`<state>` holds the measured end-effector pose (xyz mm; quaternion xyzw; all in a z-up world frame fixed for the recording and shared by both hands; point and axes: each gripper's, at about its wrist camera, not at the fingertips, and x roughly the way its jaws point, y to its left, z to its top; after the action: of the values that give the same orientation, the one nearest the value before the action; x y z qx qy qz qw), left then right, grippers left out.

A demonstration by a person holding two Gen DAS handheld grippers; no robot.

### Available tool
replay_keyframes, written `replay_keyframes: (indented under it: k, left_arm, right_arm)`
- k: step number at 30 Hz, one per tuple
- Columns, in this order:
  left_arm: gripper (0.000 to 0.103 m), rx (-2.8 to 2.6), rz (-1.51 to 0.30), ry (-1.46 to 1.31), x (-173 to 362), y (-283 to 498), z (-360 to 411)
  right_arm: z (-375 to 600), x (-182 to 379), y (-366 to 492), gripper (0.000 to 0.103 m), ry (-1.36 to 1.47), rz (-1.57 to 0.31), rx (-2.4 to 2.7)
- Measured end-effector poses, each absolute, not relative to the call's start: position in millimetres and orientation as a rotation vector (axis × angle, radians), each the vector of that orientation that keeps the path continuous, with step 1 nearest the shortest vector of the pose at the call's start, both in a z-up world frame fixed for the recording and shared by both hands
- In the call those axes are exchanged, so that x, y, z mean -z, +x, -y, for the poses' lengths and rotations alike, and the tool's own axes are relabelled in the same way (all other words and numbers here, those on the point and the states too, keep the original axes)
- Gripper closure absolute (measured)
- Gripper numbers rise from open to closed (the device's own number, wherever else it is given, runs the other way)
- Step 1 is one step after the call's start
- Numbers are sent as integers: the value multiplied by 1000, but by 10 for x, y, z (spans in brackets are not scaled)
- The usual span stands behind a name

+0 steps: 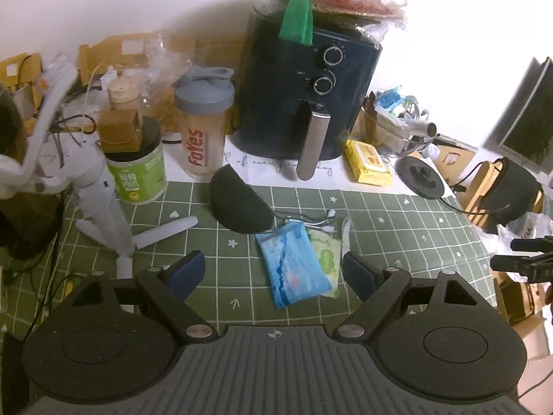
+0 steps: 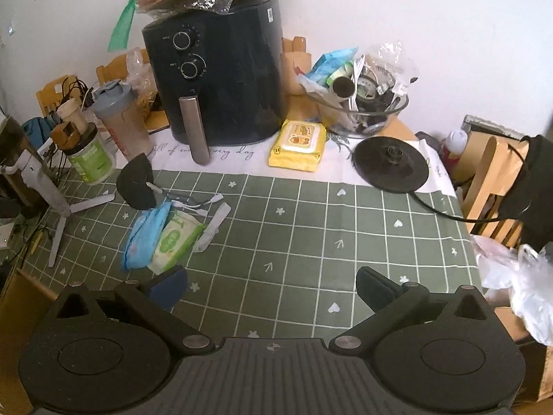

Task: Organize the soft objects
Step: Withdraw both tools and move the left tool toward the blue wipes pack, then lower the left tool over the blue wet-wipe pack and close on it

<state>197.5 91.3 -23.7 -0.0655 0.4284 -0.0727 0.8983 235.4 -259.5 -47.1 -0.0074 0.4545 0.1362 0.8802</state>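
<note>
Both grippers, left gripper (image 1: 273, 269) and right gripper (image 2: 271, 285), hover with jaws apart (holding nothing) above the bench (image 2: 311, 228), near the blue pouch (image 1: 292, 266).

The right claw (image 2: 271, 285) hung with its jaws spread wide over the green checked cloth of the desk (image 2: 345, 228), gripping nothing. To its left lay a blue soft pouch (image 2: 145, 238), touching a green-and-white tissue pack (image 2: 174, 240). Just behind them sat a black pouch (image 2: 136, 183) and a tangle of white cables (image 2: 197, 205). Farther back stood a dark air fryer (image 2: 221, 76), a yellow wipes pack (image 2: 299, 145) beside it, then a glass bowl (image 2: 363, 110) (crammed with oddments) and a black kettle base (image 2: 390, 164).
</note>
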Motion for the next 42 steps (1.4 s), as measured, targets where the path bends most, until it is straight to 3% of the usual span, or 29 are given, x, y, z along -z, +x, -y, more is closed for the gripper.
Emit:
replay_keyframes:
  k: [16, 31, 42]
  left_arm:
    - [16, 267, -1047, -118, 880, 2659, -892]
    - [16, 360, -1372, -427, 1782, 3326, -894]
    - [17, 270, -1411, -621, 2047, 3518, -941]
  right_arm:
    - [2591, 572, 2433, 0, 111, -1001, -341]
    - [2652, 654, 2432, 0, 123, -1022, -282]
    - [2746, 698, 2371, 0, 149, -1037, -245]
